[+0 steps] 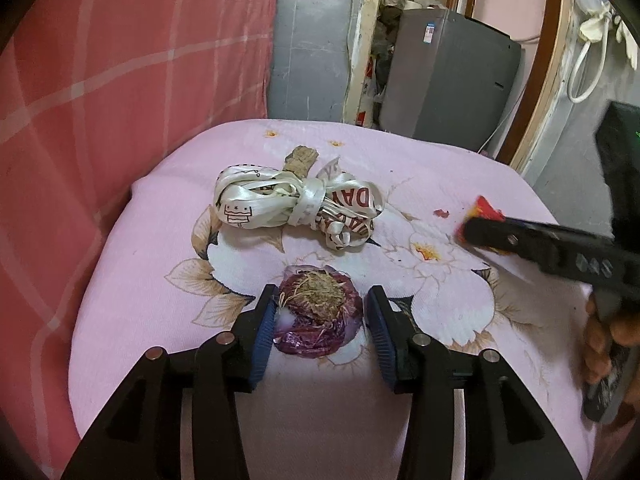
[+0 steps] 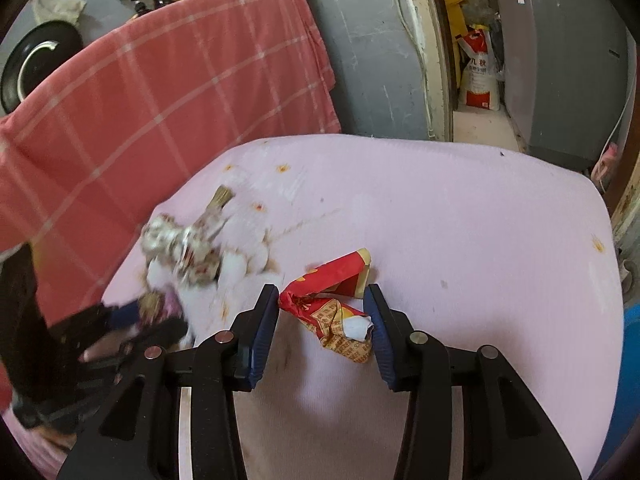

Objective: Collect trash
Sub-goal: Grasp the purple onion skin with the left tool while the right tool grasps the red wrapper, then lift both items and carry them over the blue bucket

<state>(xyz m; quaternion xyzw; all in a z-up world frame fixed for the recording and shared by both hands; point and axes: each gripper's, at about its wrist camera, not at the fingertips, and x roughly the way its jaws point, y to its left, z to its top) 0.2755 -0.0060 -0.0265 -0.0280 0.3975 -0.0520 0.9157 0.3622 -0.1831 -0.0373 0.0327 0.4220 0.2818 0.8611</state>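
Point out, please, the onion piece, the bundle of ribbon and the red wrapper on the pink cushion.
onion piece (image 1: 316, 312), left wrist view, on its rooty top.
bundle of ribbon (image 1: 296, 204), left wrist view, on the knotted middle.
red wrapper (image 2: 332, 280), right wrist view, on its red upper fold.

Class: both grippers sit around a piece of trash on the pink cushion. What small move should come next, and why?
Probably lift the right gripper: its pads look pressed against the red wrapper, so it seems held. The left gripper brackets the onion scrap with a gap on one side; it should close first.
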